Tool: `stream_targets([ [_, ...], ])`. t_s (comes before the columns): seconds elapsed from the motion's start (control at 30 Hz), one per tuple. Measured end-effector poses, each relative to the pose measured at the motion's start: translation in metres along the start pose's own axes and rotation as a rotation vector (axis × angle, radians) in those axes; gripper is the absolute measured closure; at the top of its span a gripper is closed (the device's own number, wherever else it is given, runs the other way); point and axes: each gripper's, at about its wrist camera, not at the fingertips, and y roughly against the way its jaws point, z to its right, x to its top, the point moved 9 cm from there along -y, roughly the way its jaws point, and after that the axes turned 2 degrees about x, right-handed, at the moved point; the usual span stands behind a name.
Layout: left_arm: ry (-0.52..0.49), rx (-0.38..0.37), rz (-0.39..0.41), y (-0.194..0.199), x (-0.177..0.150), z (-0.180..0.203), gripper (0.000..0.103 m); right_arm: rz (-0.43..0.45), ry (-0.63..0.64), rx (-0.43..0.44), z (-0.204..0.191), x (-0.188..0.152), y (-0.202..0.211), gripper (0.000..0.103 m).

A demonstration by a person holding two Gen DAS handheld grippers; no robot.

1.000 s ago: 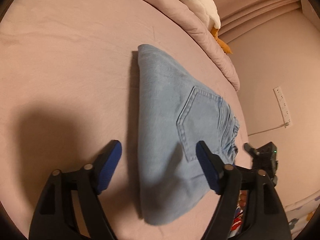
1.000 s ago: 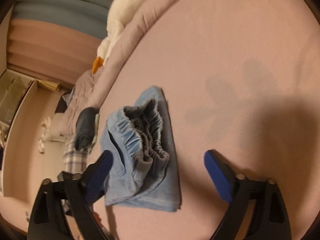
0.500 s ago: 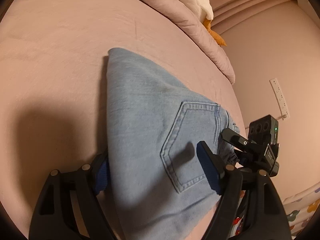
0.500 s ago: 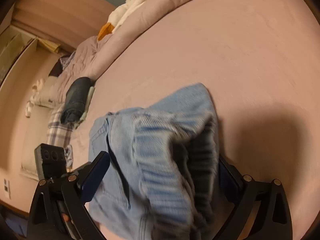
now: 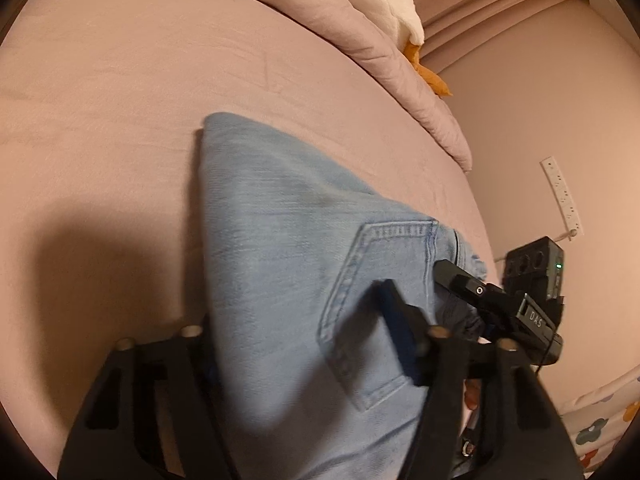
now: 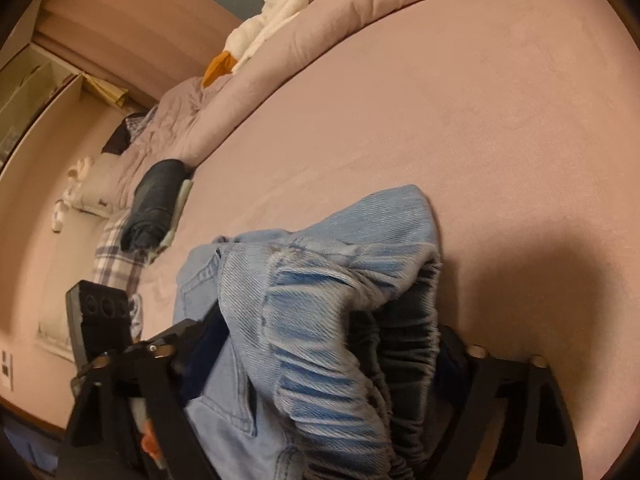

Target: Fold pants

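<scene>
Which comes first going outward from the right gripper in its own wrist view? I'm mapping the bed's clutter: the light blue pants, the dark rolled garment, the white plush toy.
1. light blue pants: between the right gripper fingers, on the bed.
2. dark rolled garment: upper left, at the bed's edge.
3. white plush toy: farthest, top, on the quilt.

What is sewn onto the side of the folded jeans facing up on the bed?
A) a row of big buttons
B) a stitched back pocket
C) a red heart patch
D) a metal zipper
B: in the left wrist view the light-blue jeans show a stitched back pocket on their upper face, beside the left tool.
</scene>
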Motion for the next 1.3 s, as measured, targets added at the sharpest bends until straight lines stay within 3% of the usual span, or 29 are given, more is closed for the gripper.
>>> stream_targets([
  [0.07, 0.029, 0.002, 0.004, 0.003, 0.000, -0.006, 0.060, 0.008, 0.012, -0.016, 0.002, -0.002, 0.006, 0.037],
  [0.13, 0.063, -0.008, 0.008, 0.005, 0.001, -0.007, 0.065, 0.021, 0.028, -0.033, -0.001, -0.004, 0.010, 0.040],
  [0.3, -0.031, 0.034, 0.053, 0.017, 0.002, 0.012, 0.079, 0.078, 0.107, -0.085, -0.024, -0.002, 0.023, 0.048],
  [0.5, -0.097, 0.061, 0.117, 0.041, -0.003, 0.028, 0.079, 0.151, 0.174, -0.069, -0.061, -0.003, 0.048, 0.052],
  [0.77, -0.104, 0.084, 0.195, 0.099, -0.015, 0.023, 0.079, 0.163, 0.248, -0.028, -0.108, -0.017, 0.059, 0.052],
  [1.1, -0.024, 0.195, 0.243, 0.151, -0.033, -0.038, 0.079, 0.084, 0.311, 0.037, -0.159, -0.048, 0.014, 0.052],
  [1.3, 0.015, 0.240, 0.286, 0.169, -0.018, -0.069, 0.079, 0.043, 0.363, 0.065, -0.191, -0.048, -0.022, 0.052],
])
